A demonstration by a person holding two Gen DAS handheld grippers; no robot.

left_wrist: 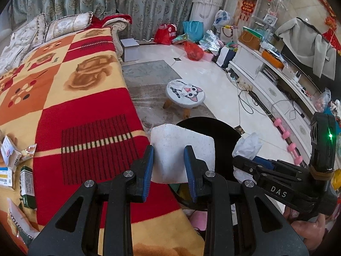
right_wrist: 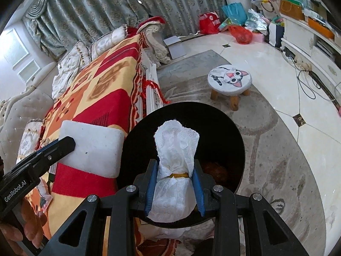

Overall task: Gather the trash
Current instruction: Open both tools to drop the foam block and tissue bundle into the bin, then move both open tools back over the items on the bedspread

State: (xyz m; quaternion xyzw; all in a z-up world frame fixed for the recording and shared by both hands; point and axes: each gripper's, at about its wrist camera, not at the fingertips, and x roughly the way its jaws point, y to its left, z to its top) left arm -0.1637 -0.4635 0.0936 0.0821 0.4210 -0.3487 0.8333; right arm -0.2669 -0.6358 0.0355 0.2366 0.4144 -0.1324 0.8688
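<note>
My left gripper [left_wrist: 169,149] is shut on a flat white foam slab [left_wrist: 183,149] and holds it at the edge of the sofa, just beside the round black trash bin [left_wrist: 219,134]. The slab also shows in the right wrist view [right_wrist: 93,147]. My right gripper [right_wrist: 175,166] is shut on a rolled white tissue bundle [right_wrist: 175,149] tied with a yellow band, held over the open black bin [right_wrist: 213,123]. Something orange-brown lies inside the bin [right_wrist: 215,168]. The right gripper with the tissue [left_wrist: 248,146] also shows in the left wrist view.
A sofa with a red and yellow blanket [left_wrist: 74,98] fills the left. Small cartons and wrappers [left_wrist: 12,164] lie on it at the far left. A cat-face stool [left_wrist: 185,92] stands on the rug beyond the bin. A white TV cabinet [left_wrist: 266,81], pink dumbbells [left_wrist: 287,140] and bags are at the right.
</note>
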